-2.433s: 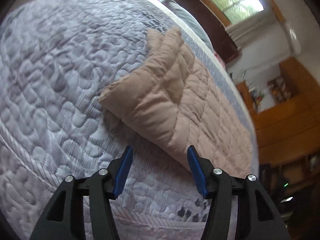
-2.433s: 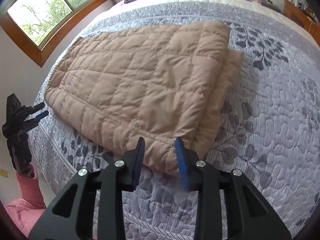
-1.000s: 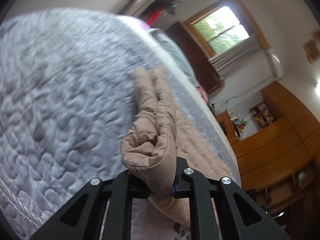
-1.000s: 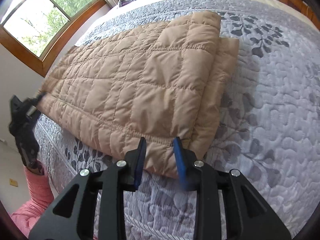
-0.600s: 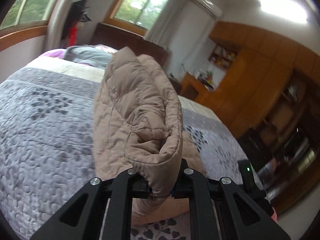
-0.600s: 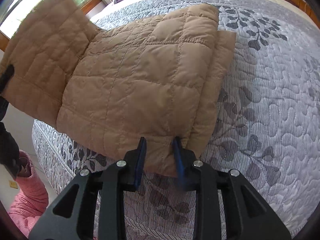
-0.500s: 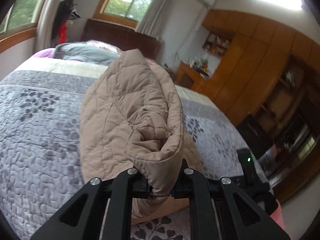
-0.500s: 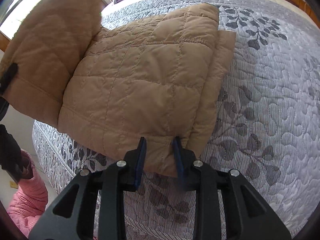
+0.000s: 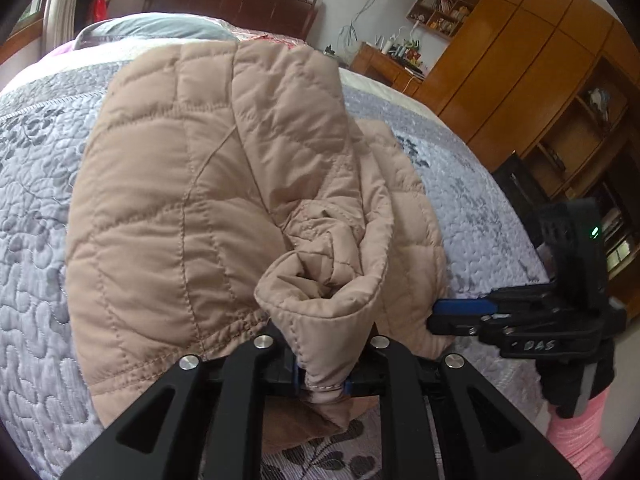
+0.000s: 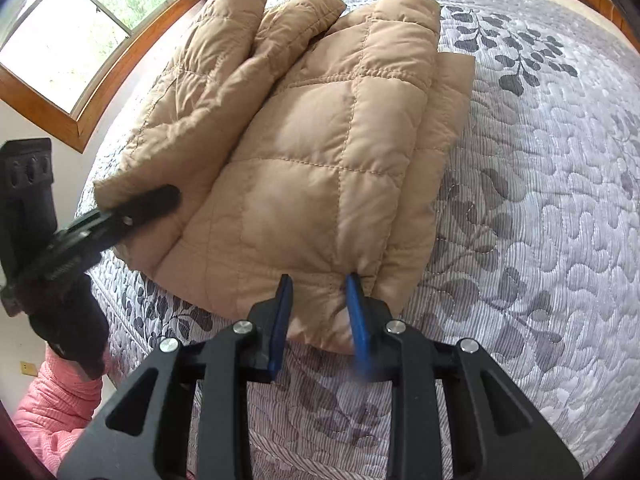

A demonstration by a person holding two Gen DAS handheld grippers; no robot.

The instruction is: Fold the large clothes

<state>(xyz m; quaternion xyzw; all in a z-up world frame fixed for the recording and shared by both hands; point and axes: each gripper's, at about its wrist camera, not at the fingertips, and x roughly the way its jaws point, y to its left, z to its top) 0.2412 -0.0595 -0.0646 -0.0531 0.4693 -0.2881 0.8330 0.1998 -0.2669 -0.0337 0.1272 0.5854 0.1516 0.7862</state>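
Tan quilted jacket (image 10: 320, 168) lying on the grey bedspread (image 10: 540, 208), near the bed's edge. Left gripper (image 9: 322, 384) clamped tight on a bunched end of the jacket, lifted and carried across toward the right gripper (image 10: 318, 312) at about 3 o'clock in the left view. Right gripper's blue fingers (image 10: 282, 312) narrow, straddling the near hem at 6 o'clock; probably pinching it, though hard to confirm. Best done by lowering the raised end flat onto the pinned half, edges matched, smoothing puffs before letting go.
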